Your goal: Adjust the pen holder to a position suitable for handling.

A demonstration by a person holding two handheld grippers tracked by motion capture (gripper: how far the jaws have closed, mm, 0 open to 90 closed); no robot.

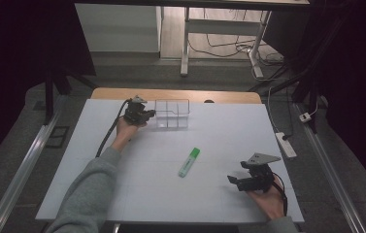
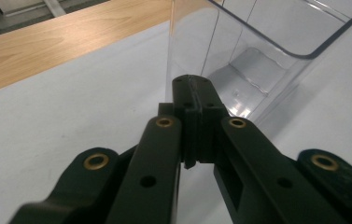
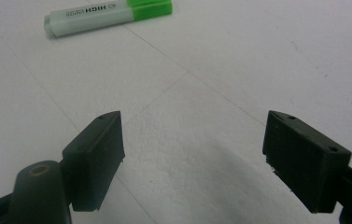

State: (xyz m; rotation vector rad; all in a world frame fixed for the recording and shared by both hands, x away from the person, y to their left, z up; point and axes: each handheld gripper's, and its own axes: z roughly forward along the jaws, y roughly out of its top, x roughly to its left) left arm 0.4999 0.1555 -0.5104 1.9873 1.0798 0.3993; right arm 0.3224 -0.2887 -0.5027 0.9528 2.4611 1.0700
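The left hand-held gripper (image 2: 193, 86) is closed on the clear box (image 2: 276, 51) wall, while the right hand-held gripper (image 3: 192, 158) gapes wide near the highlighter (image 3: 108, 16).

The tabletop (image 1: 219, 145) is covered by a white sheet marked with faint grid lines; a strip of bare light wood shows along its far edge. A clear plastic organizer (image 1: 172, 114) with open compartments stands upright on the white sheet near that far edge, left of centre. A green and white highlighter (image 1: 189, 162) lies flat nearer the middle, well apart from the organizer, its green cap pointing away.
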